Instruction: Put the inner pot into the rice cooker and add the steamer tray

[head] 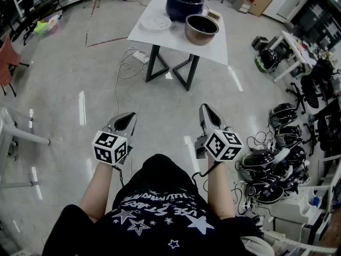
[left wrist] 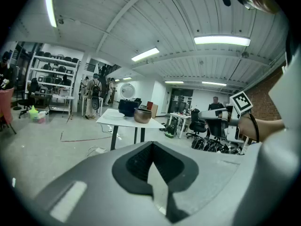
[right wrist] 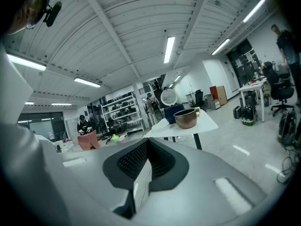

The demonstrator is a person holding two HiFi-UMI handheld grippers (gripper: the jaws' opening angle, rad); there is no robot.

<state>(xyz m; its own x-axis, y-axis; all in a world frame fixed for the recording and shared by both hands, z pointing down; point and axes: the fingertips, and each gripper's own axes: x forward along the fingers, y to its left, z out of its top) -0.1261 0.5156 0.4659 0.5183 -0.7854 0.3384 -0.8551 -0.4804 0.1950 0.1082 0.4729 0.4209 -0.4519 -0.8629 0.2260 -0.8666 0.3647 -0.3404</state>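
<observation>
Well, in the head view I have both grippers held low over the bare floor, well short of the white table (head: 216, 48) that I'm using as my landmark. The left gripper (head: 128, 117) and the right gripper (head: 205, 109) both point towards that table, each with its jaws clenched and nothing between them. On the table, the dark blue rice cooker (head: 184, 4) sits at the far side, the copper-coloured inner pot (head: 201, 29) stands just beside it on the near right, apart from the cooker's cavity, and the white steamer tray (head: 155, 23) lies flat at the near left corner. A loose white cable (head: 127, 59) trails on the floor by the table's left side. In the left gripper view, the left gripper (left wrist: 151, 144) has its jaw tips pressed together, grasping nothing. Well beyond them stands the table (left wrist: 123, 121), with the inner pot (left wrist: 142, 115) at its right end and the rice cooker (left wrist: 127, 107) behind it. The right gripper (left wrist: 201, 113) reaches in level, to the right of the table. In the right gripper view, the right gripper (right wrist: 146, 143) is likewise clenched on nothing, and the table (right wrist: 207, 124) lies well ahead, carrying the inner pot (right wrist: 186, 118) in front and the rice cooker (right wrist: 171, 112) just behind to its left.
</observation>
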